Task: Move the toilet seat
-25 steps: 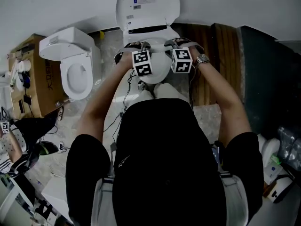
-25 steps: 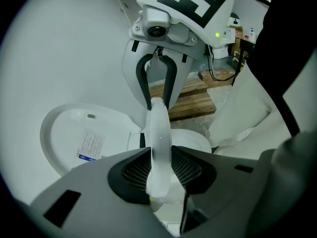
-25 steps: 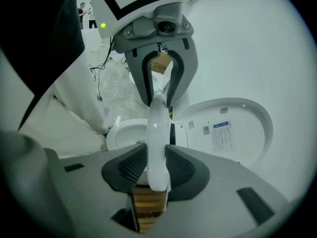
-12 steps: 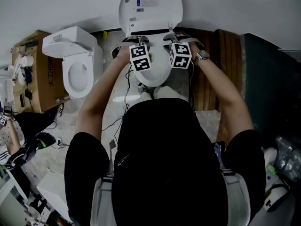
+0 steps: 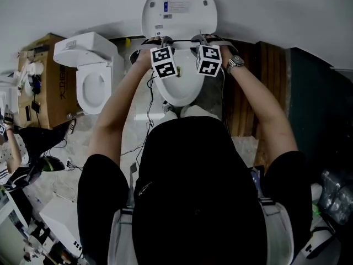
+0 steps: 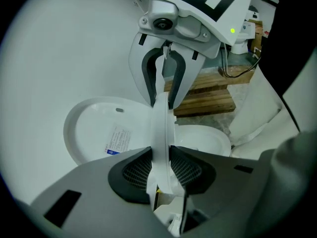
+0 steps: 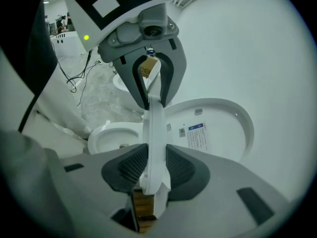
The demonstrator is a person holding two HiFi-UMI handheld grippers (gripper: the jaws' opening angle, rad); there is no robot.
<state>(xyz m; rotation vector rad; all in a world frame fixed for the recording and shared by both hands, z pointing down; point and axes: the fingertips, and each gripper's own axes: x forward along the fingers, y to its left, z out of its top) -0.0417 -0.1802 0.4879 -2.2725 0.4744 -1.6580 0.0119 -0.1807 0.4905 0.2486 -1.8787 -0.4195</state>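
At the toilet by the white wall, 2 grippers pinch the toilet seat (image 6: 159, 125) from opposite sides. The left gripper (image 6: 161, 167) presses its pads on the seat's thin white edge, and so does the right gripper (image 7: 154, 165). The seat is tilted up off the bowl (image 5: 179, 93), in front of the upright lid (image 5: 179, 10). A 2nd toilet (image 5: 91, 81) stands to the left.
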